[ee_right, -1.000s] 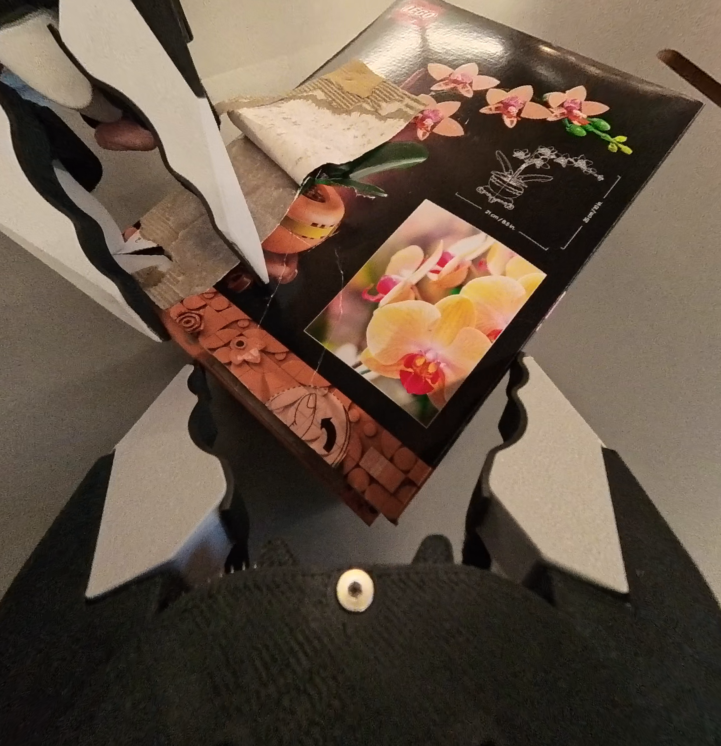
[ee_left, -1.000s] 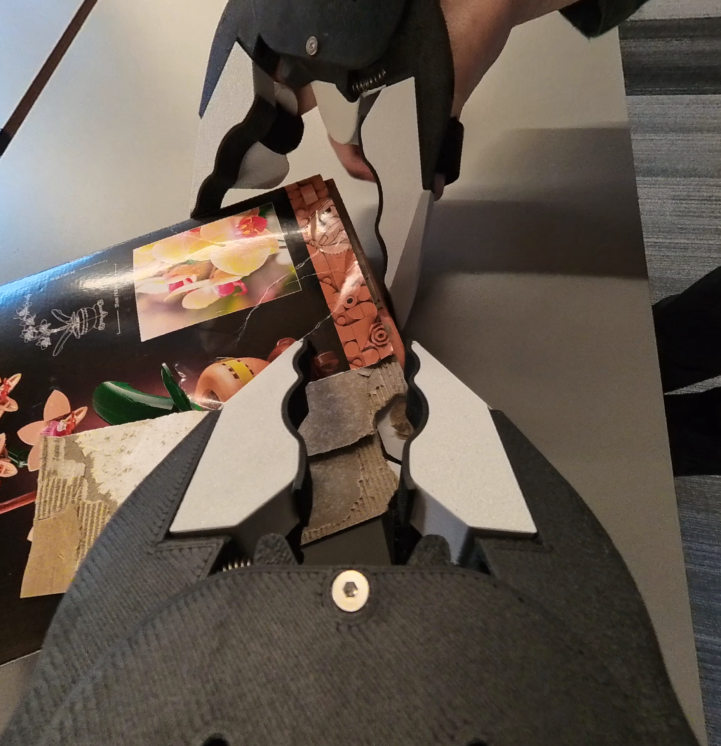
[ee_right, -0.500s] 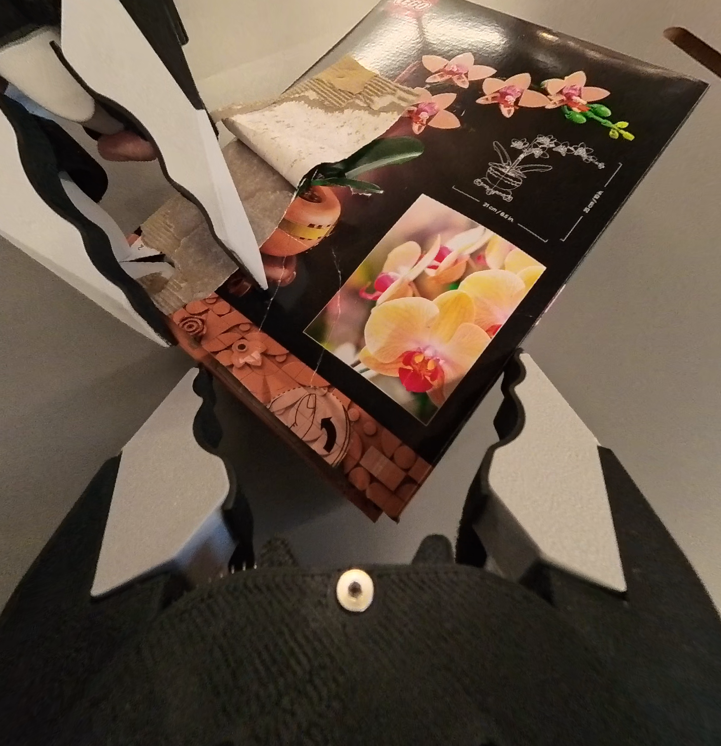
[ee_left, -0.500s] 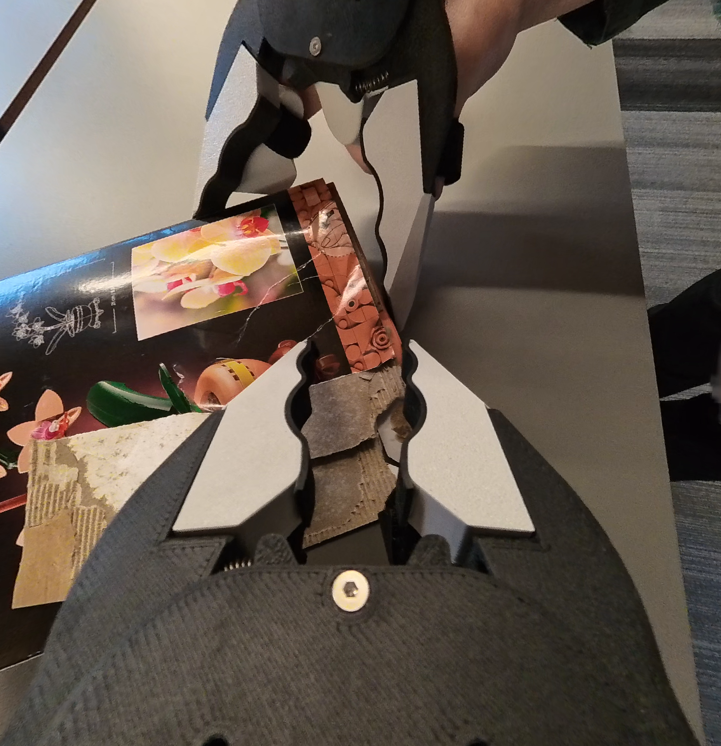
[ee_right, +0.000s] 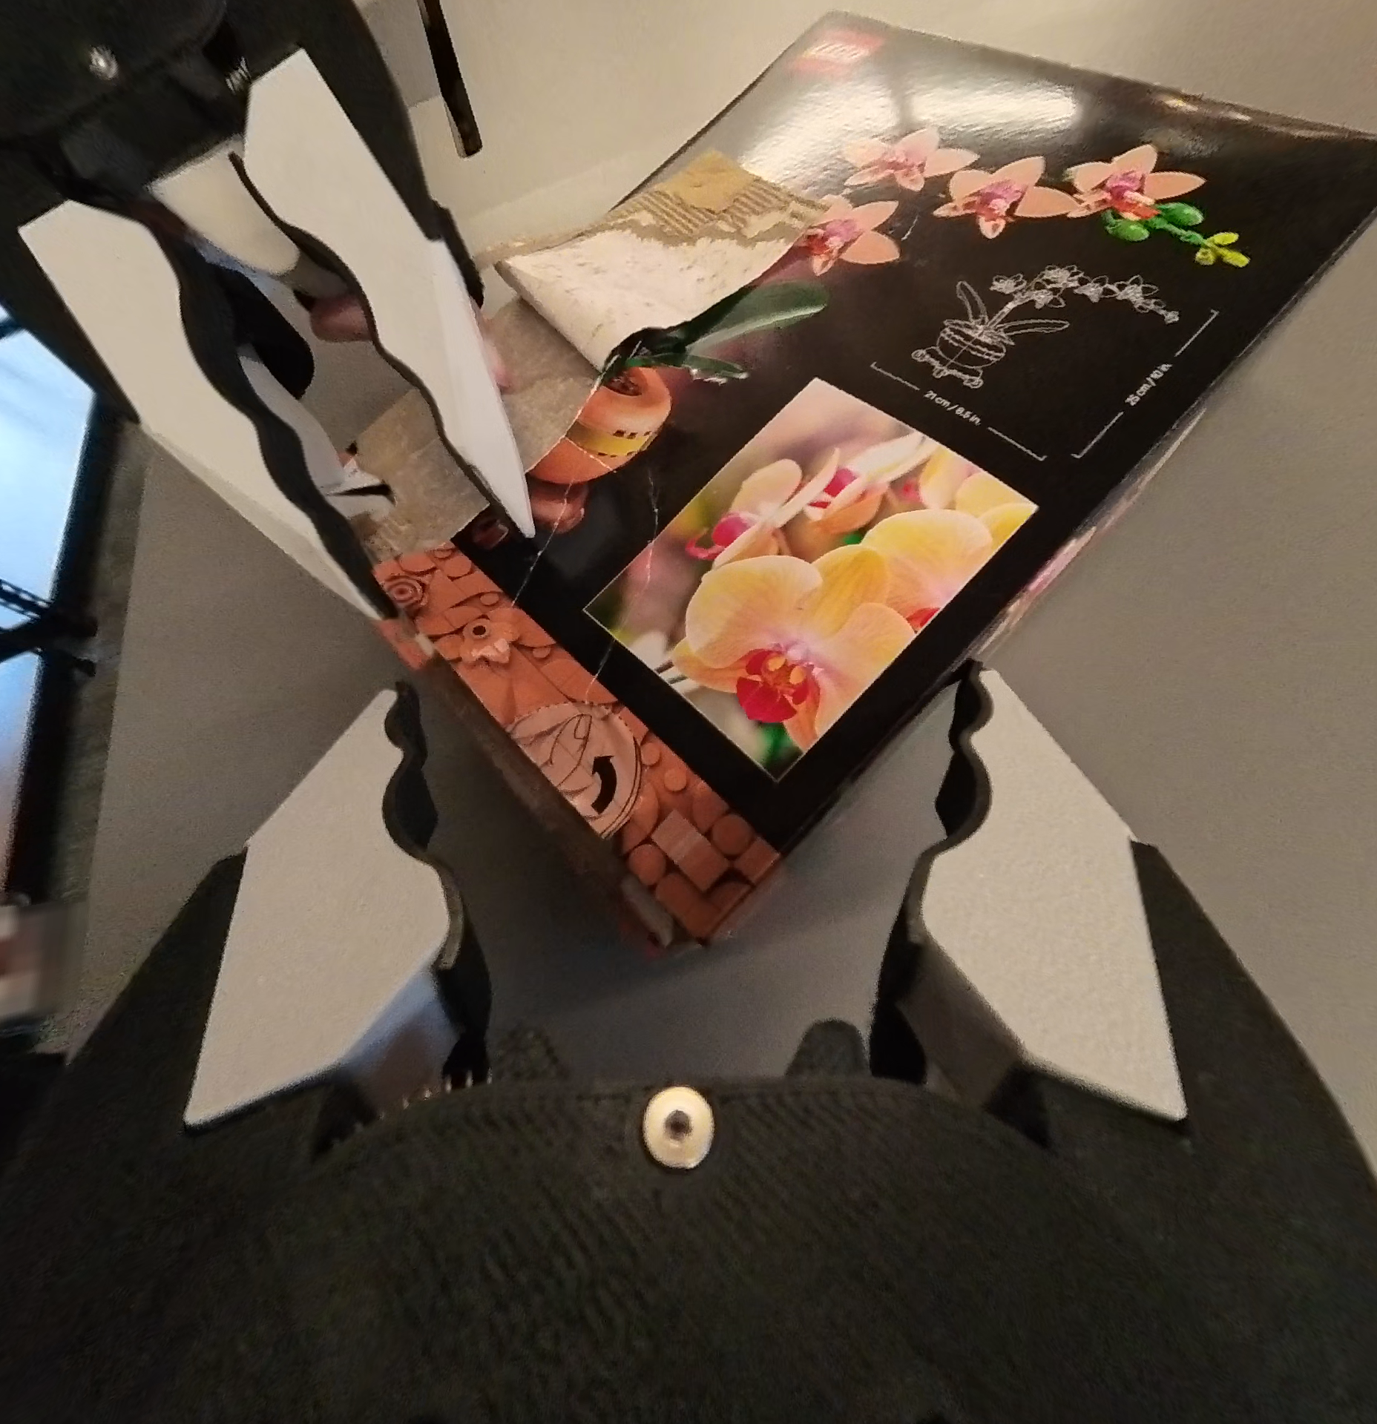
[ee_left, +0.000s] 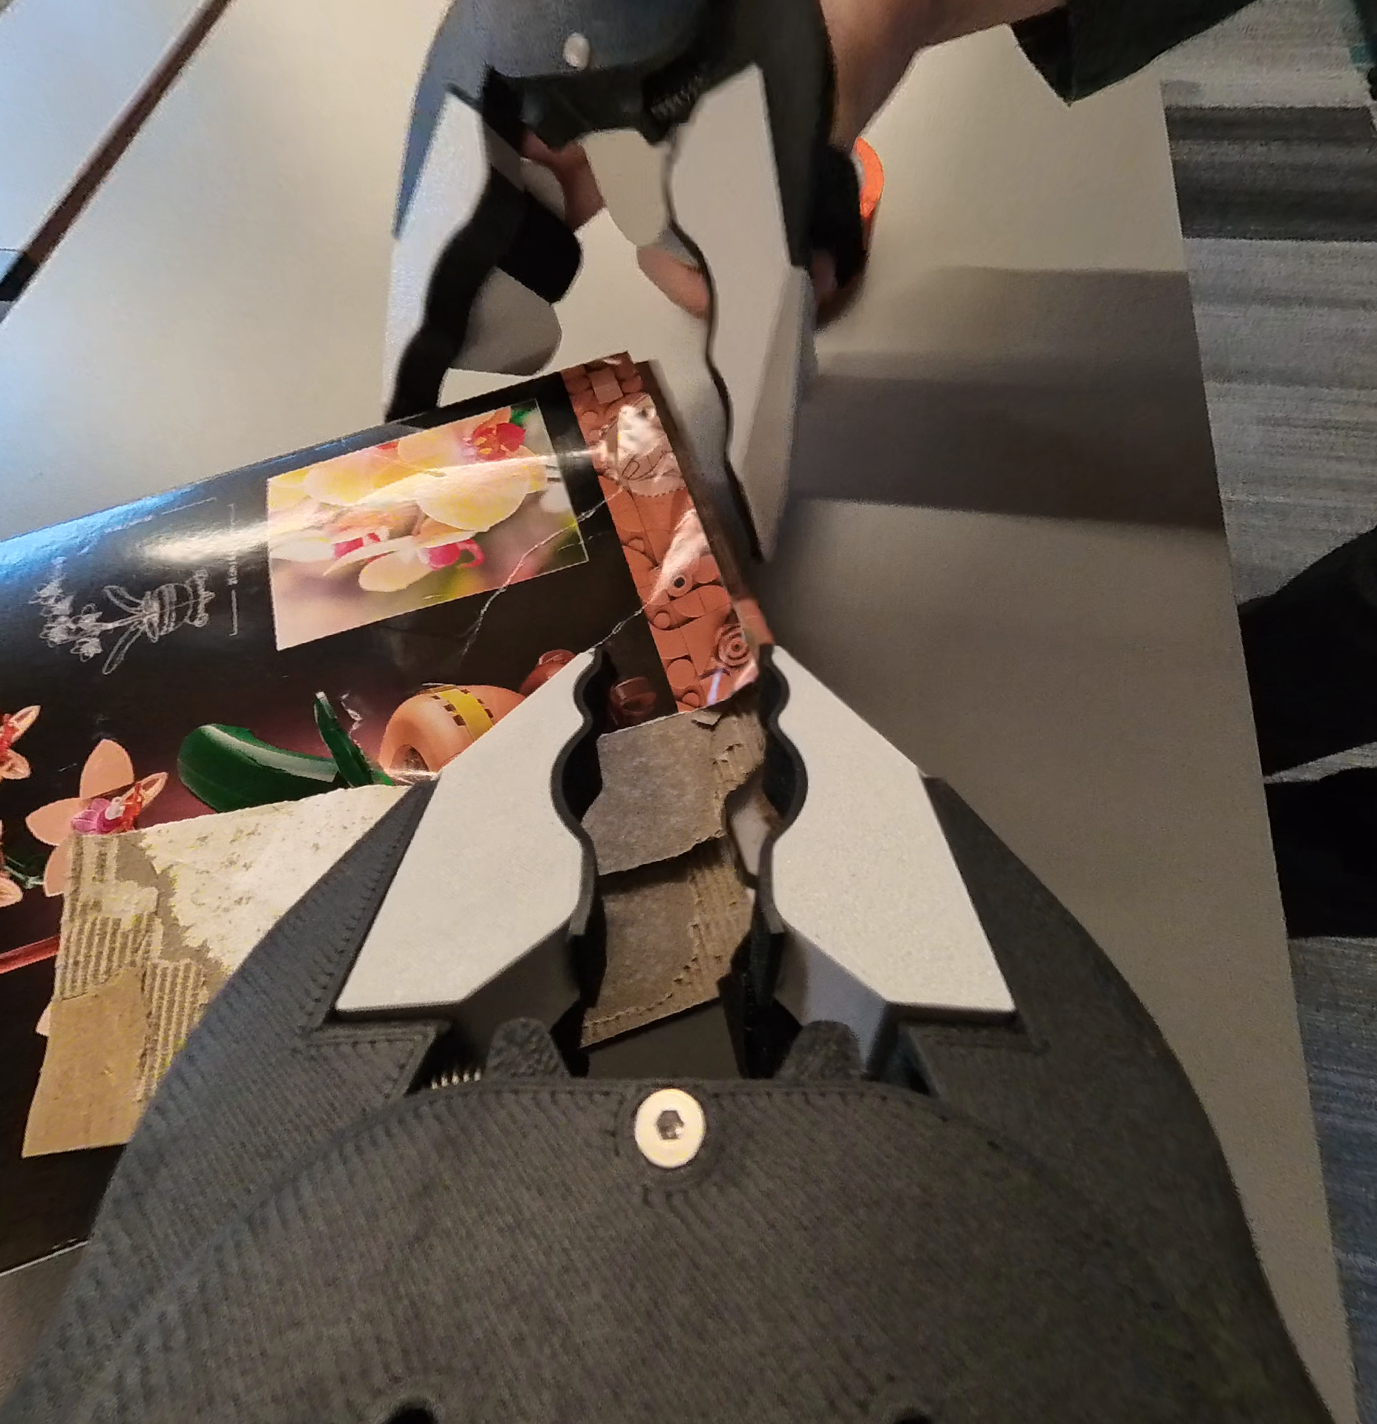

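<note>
A flat black box (ee_left: 408, 524) printed with orchid pictures is held tilted, its corner raised off the grey table (ee_left: 978, 693). Its top face is torn, baring brown cardboard (ee_left: 654, 794). My left gripper (ee_left: 678, 663) is shut on the box's edge at the torn patch, one finger over the face and one at the side; it also shows in the right wrist view (ee_right: 454, 566). My right gripper (ee_right: 685, 686) is open wide, its fingers either side of the box's (ee_right: 824, 601) near corner without touching. It also shows at the top of the left wrist view (ee_left: 585, 470), held by a hand.
The table's (ee_right: 1209, 732) right edge runs beside striped grey carpet (ee_left: 1302, 385). An orange object (ee_left: 870, 177) peeks out behind the right gripper. A dark shape (ee_left: 1325, 655) sits past the table edge. A dark seam (ee_left: 130, 131) crosses the far left.
The box has tilted and turned a little in my left gripper's hold. The right gripper shifted slightly around the near corner and stays open. The orange object has come into view.
</note>
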